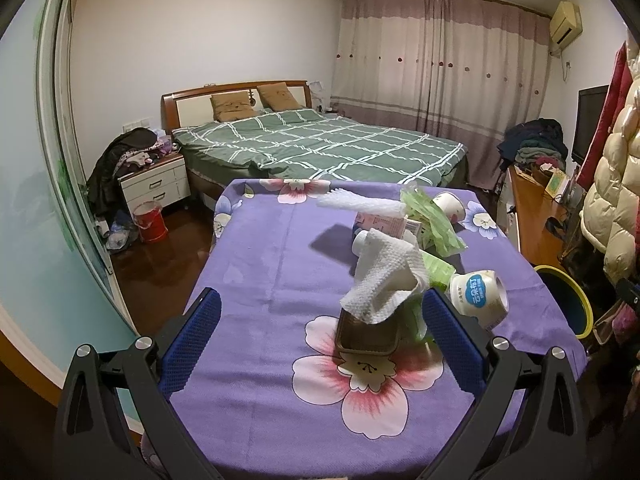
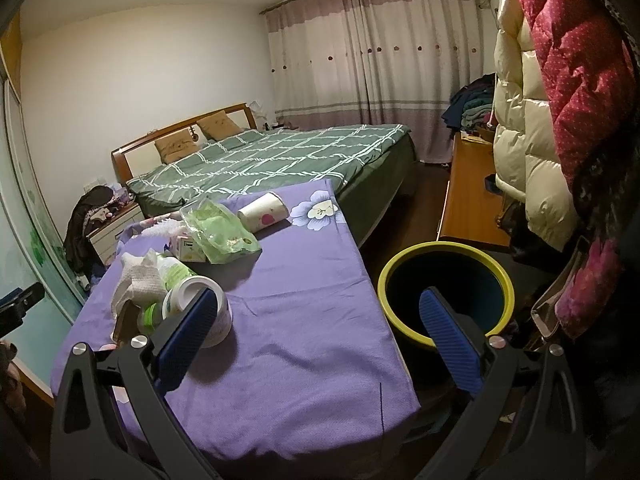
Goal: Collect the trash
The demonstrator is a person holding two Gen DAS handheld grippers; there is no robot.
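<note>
The left gripper [image 1: 320, 332] hangs low over a table covered in a purple flowered cloth [image 1: 260, 264], its blue-padded fingers spread wide with nothing between the pads. Just ahead of it, in the gap between the two fingers, a crumpled white paper towel [image 1: 382, 280] drapes over a small brown tray [image 1: 366, 334] that sits on the cloth. To the right of that, near the right-hand finger, a white tub with blue print [image 1: 480, 296] lies on its side. Farther back on the table lie a pile of green plastic wrapping [image 1: 432, 220], a strip of white foam netting [image 1: 360, 204], a small carton [image 1: 384, 224] and a tipped-over paper cup [image 1: 450, 204].

The right gripper [image 2: 320, 340] is also spread wide and holds nothing. It straddles the table's right edge: its left finger is in front of the white tub [image 2: 204, 312], though I cannot tell whether it touches it, and its right finger hangs above the mouth of a dark bin with a yellow rim [image 2: 446, 250] standing on the floor beside the table. The bin looks dark inside; what it holds cannot be made out.

Beyond the table is a bed with a green checked cover [image 2: 272, 160].
</note>
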